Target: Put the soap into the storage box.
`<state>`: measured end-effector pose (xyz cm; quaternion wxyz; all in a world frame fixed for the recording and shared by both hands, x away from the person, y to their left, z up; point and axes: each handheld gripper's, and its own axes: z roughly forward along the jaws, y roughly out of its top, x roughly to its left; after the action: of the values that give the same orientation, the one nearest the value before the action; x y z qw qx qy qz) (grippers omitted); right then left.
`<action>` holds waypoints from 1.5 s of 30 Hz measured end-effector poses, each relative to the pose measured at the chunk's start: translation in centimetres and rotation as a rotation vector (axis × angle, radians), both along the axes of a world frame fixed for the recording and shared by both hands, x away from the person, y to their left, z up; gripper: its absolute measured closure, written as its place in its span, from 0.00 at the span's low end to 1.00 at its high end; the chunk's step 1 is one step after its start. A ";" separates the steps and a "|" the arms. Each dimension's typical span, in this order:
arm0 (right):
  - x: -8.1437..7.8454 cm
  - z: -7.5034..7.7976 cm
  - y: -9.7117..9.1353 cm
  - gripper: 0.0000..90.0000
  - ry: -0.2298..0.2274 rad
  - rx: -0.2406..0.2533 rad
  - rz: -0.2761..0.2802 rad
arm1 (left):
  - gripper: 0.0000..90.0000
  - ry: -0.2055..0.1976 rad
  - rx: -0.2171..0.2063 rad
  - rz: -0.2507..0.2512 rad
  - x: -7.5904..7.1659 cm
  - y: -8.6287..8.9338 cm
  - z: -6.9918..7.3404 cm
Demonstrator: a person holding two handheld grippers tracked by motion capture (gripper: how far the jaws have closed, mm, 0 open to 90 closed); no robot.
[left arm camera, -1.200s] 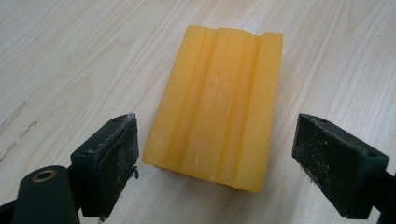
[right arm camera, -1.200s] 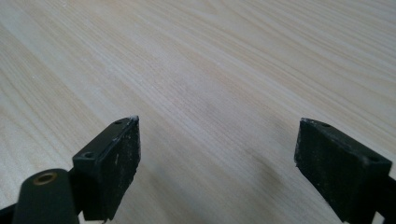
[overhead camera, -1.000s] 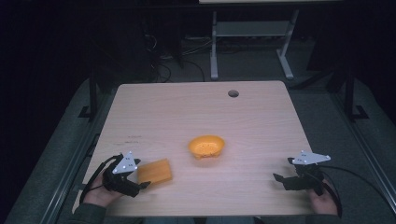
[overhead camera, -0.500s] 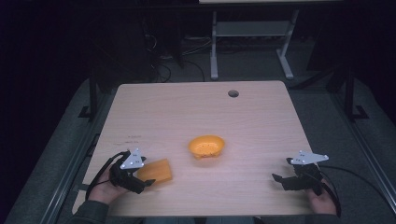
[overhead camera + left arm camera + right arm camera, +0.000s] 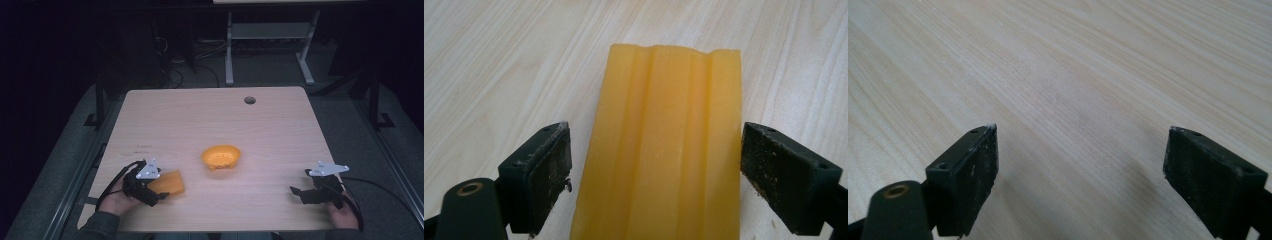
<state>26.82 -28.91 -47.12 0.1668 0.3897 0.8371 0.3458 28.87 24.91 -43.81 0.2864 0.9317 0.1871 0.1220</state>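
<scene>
A flat orange ridged slab [image 5: 170,182] [image 5: 669,150] lies on the wooden table [image 5: 210,125] near its front left. My left gripper [image 5: 156,195] [image 5: 655,175] is open around the slab's near end, a jaw on each side with small gaps. An orange bowl [image 5: 221,156] sits at the table's middle. At the front right, my right gripper [image 5: 296,192] [image 5: 1080,175] stands open over bare wood, with nothing between its jaws.
A round cable hole [image 5: 249,100] lies near the table's far edge. A white desk frame [image 5: 265,45] and cables stand on the dark floor beyond. Bare wood stretches between the bowl and the right gripper.
My left gripper has slid to the right along the front edge, so its jaws now straddle the orange slab. The right gripper has barely moved.
</scene>
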 end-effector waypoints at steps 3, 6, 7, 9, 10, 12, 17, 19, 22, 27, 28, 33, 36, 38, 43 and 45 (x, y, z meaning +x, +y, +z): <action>0.0 0.0 0.1 0.15 -0.001 0.000 0.001 | 0.15 0.005 0.019 -0.009 0.2 -0.4 -0.2; 0.0 0.1 0.1 0.15 -0.002 -0.001 0.006 | 0.15 0.016 0.031 -0.017 0.4 -0.7 -0.4; 0.0 0.1 0.1 0.15 -0.002 -0.001 0.005 | 0.15 0.022 0.031 -0.018 0.5 -0.8 -0.5; 0.0 0.1 0.0 0.15 -0.001 0.001 0.005 | 0.15 0.034 0.037 -0.020 0.7 -0.9 -0.6; 0.0 0.1 0.0 0.15 -0.002 0.001 0.005 | 0.16 0.038 0.036 -0.021 0.8 -1.0 -0.7; 0.0 0.1 0.0 0.16 -0.007 -0.001 0.007 | 0.16 0.051 0.036 -0.028 0.9 -1.0 -0.8; 0.0 0.1 0.1 0.15 -0.006 -0.004 0.015 | 0.17 0.078 0.030 -0.031 1.3 -0.9 -0.9; 0.0 0.1 0.1 0.15 -0.008 -0.005 0.015 | 0.18 0.090 0.030 -0.036 1.4 -0.9 -1.0; 0.0 0.1 0.1 0.16 -0.006 -0.001 0.012 | 0.19 0.093 0.035 -0.034 1.4 -1.1 -1.1; 0.0 0.2 0.2 0.16 -0.013 -0.002 0.012 | 0.19 0.095 0.047 -0.037 1.5 -1.2 -1.2; 0.0 0.2 0.2 0.16 -0.011 0.000 0.011 | 0.19 0.095 0.047 -0.037 1.5 -1.2 -1.2; 0.0 0.2 0.2 0.15 -0.010 -0.004 0.017 | 0.19 0.108 0.043 -0.038 1.6 -1.1 -1.2; 0.0 0.2 0.3 0.15 -0.012 0.000 0.016 | 0.20 0.109 0.038 -0.037 1.6 -1.1 -1.3; 0.0 0.3 0.3 0.15 -0.011 0.000 0.016 | 0.20 0.102 0.045 -0.041 1.6 -1.2 -1.3; -0.1 0.3 0.2 0.16 -0.014 0.010 0.010 | 0.21 0.104 0.044 -0.041 1.5 -1.2 -1.2; -0.1 0.3 0.1 0.16 -0.016 0.011 0.008 | 0.21 0.104 0.043 -0.040 1.5 -1.2 -1.2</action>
<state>26.74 -28.76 -46.77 0.1698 0.3844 0.8354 0.3542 30.37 23.74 -44.96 0.2586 0.9463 0.1804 0.0715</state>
